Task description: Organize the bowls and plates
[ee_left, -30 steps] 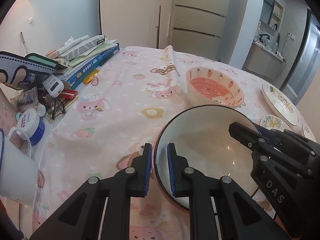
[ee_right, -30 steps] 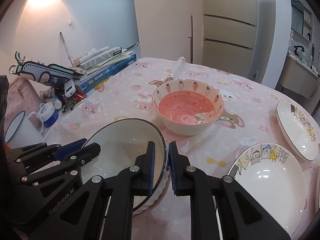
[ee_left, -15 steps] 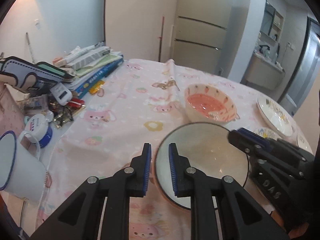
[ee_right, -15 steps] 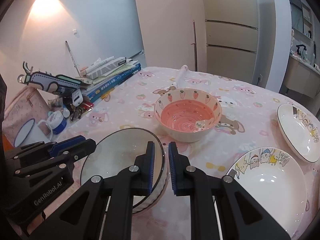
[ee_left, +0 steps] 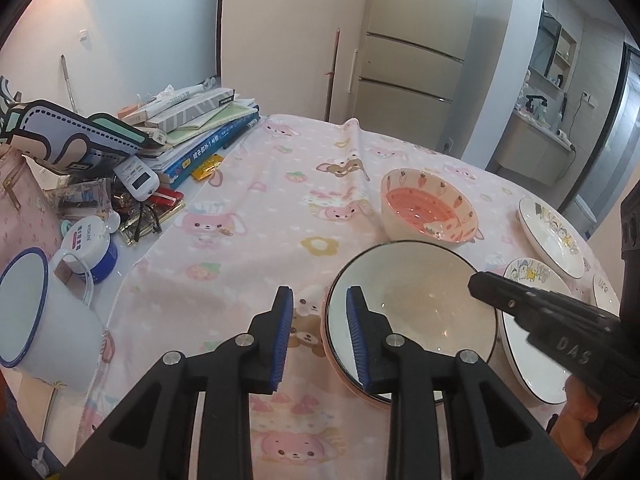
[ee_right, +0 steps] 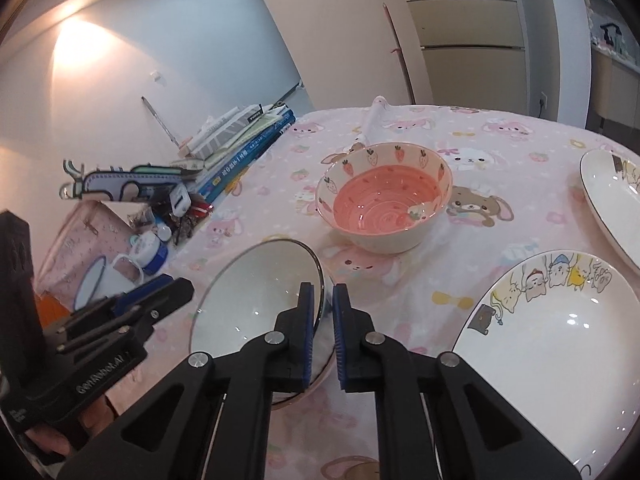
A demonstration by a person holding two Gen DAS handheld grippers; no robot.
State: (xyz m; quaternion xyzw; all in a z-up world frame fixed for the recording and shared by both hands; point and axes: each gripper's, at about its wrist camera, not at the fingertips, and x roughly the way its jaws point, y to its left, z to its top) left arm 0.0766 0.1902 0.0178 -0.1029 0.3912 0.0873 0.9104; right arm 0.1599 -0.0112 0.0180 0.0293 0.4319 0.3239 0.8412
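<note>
Left gripper (ee_left: 320,332) opening astride white bowl (ee_left: 416,312) rim; right gripper (ee_right: 323,332), marked "DAS", clamps opposite rim; left body reads "GenRobot.AI".

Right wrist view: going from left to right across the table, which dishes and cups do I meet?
Enamel mug → white bowl with dark rim → pink strawberry bowl → cartoon plate.

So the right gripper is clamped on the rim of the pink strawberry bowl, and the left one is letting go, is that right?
Not quite. The right gripper is clamped on the rim of the white bowl, not the pink strawberry bowl, which sits untouched farther back, as the right wrist view shows. The left gripper is indeed opening.
</note>
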